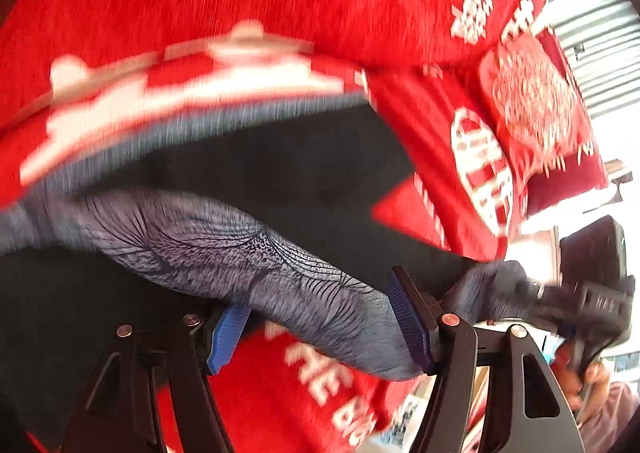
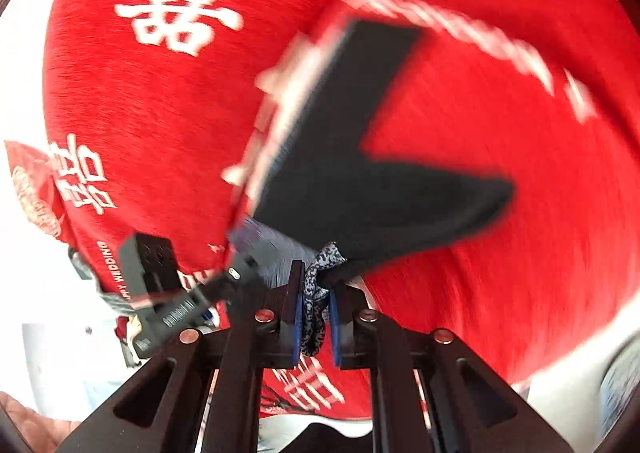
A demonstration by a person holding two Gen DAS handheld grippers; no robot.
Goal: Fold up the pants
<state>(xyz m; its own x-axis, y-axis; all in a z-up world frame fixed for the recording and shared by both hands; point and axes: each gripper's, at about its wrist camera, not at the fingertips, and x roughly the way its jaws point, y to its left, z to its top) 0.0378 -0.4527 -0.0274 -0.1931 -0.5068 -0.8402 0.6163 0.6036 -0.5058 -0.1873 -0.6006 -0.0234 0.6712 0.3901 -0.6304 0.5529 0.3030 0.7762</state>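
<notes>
The pants (image 1: pixel 280 181) are black with a grey patterned waistband (image 1: pixel 256 265), lifted above a red bedspread (image 1: pixel 200 5). In the left wrist view the waistband runs across between my left gripper's (image 1: pixel 320 329) blue pads (image 1: pixel 412 329); the jaws stand wide apart around it and are not clamped. My right gripper (image 2: pixel 314 327) is shut on the bunched patterned waistband (image 2: pixel 316 289), with the black pants (image 2: pixel 360 173) hanging forward from it in a V shape. Each gripper shows in the other's view: the right one at the right edge (image 1: pixel 592 293), the left one at lower left (image 2: pixel 168 293).
The red bedspread with white characters (image 2: pixel 180 1) fills both views. A red embroidered cushion (image 1: pixel 536 101) lies at the far right in the left wrist view. Bright window light lies beyond the bed edge.
</notes>
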